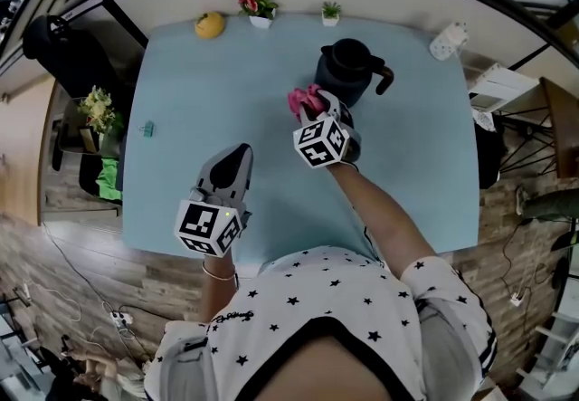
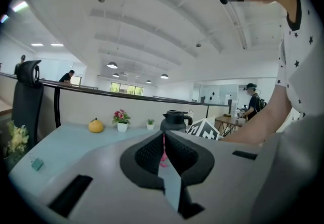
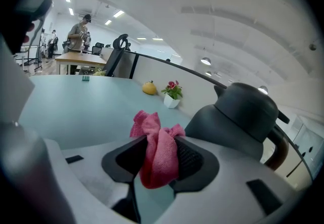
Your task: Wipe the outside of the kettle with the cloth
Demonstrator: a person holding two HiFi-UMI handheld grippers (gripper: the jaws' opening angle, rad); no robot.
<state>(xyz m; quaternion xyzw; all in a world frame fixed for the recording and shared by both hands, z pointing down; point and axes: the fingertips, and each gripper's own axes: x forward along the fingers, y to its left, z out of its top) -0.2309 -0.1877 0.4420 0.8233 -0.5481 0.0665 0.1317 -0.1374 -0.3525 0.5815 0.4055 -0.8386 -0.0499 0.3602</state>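
A dark kettle (image 1: 351,70) with a curved handle stands toward the far side of the pale blue table (image 1: 199,109). In the right gripper view the kettle (image 3: 238,122) fills the right side, close ahead. My right gripper (image 3: 161,157) is shut on a pink cloth (image 3: 157,149), bunched between its pads. From the head view the cloth (image 1: 306,101) sits just left of the kettle's body; whether it touches I cannot tell. My left gripper (image 1: 237,155) hovers over the near table, shut with nothing held. In its own view the kettle (image 2: 175,120) is far ahead.
Along the table's far edge sit a yellow fruit (image 1: 210,24), a white pot of pink flowers (image 1: 259,6) and a small green plant (image 1: 331,14). A white object (image 1: 449,40) lies at the far right corner. A small teal item (image 1: 147,128) rests near the left edge.
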